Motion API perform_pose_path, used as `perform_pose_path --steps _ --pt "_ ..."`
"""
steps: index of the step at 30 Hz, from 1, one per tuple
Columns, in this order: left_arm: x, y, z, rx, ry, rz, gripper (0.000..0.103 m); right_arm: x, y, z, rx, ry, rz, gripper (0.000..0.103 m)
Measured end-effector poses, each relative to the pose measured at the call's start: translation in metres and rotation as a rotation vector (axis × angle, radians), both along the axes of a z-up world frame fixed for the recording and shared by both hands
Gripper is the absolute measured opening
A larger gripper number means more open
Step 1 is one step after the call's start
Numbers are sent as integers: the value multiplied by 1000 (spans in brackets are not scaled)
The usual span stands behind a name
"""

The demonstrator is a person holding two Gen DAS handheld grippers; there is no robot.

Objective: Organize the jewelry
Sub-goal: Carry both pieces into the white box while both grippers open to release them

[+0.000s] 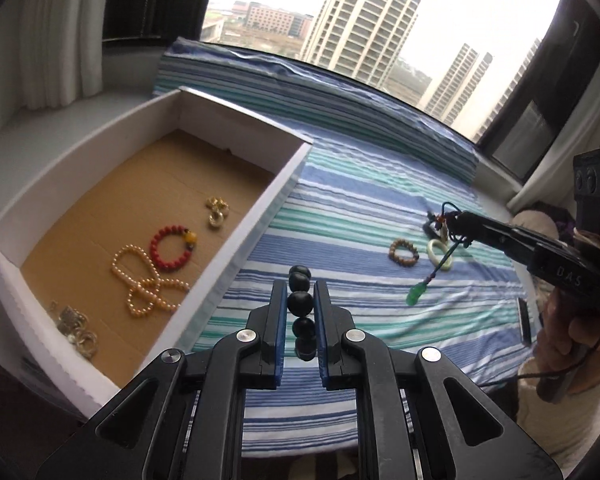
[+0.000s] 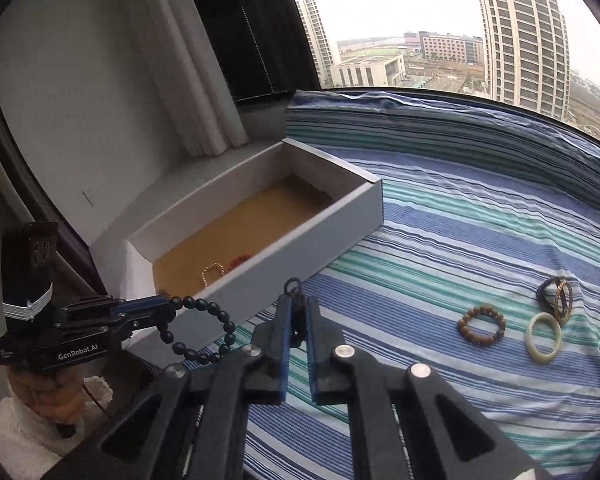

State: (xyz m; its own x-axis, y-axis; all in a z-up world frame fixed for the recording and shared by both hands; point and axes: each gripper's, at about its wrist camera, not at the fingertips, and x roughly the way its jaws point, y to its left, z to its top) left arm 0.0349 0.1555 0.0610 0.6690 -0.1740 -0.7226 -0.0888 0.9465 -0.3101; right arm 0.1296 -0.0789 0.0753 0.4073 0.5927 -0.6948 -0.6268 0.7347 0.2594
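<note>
The black bead bracelet (image 1: 301,312) sits pinched between the left gripper (image 1: 300,300)'s blue-padded fingers, its round glossy beads running in a line along the fingers and past the tips. From the right wrist view the loop (image 2: 204,332) hangs off those tips toward the near long wall of the white box (image 2: 260,264), held above the striped cloth (image 2: 440,240) just outside that wall.

The right gripper (image 2: 298,312) is pressed together on a dark cord; from it a green pendant (image 1: 415,295) dangles on a thin string, pointing down, well apart from the box.

Inside the box, on its brown cardboard floor, lie a red bead bracelet (image 1: 172,249), a looped pearl strand (image 1: 148,280) and gold pieces (image 1: 217,212). Farther from the box, on the cloth, rest a brown wooden bead bracelet (image 2: 481,325) and a smooth pale bangle (image 2: 543,336), near each other.
</note>
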Motion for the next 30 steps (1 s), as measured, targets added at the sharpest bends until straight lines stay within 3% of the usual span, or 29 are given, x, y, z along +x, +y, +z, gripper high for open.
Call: perform_pose_path --steps 4,7,15,20,24,25,26,29,30 --pt "-7 43 20 64 -20 99 11 2 55 23 48 -33 88 7" --pt "0 78 16 90 2 160 11 8 102 25 52 -35 152 7" --pt "36 156 -47 112 131 308 11 53 232 -19 -31 59 281 7" --pt "49 184 -89 116 206 363 11 85 289 -58 -109 83 291 7" --pt "54 193 -109 139 241 388 13 101 312 -76 -135 86 286 13" --pt "54 195 -111 144 245 396 14 103 311 -75 -123 80 276 21" --pt "57 196 -111 144 248 400 22 104 308 -72 -103 77 266 26" --pt "50 188 -102 150 221 412 58 100 285 -53 -50 52 232 27" --pt "50 184 -97 160 204 414 63 96 275 -45 -40 28 224 27"
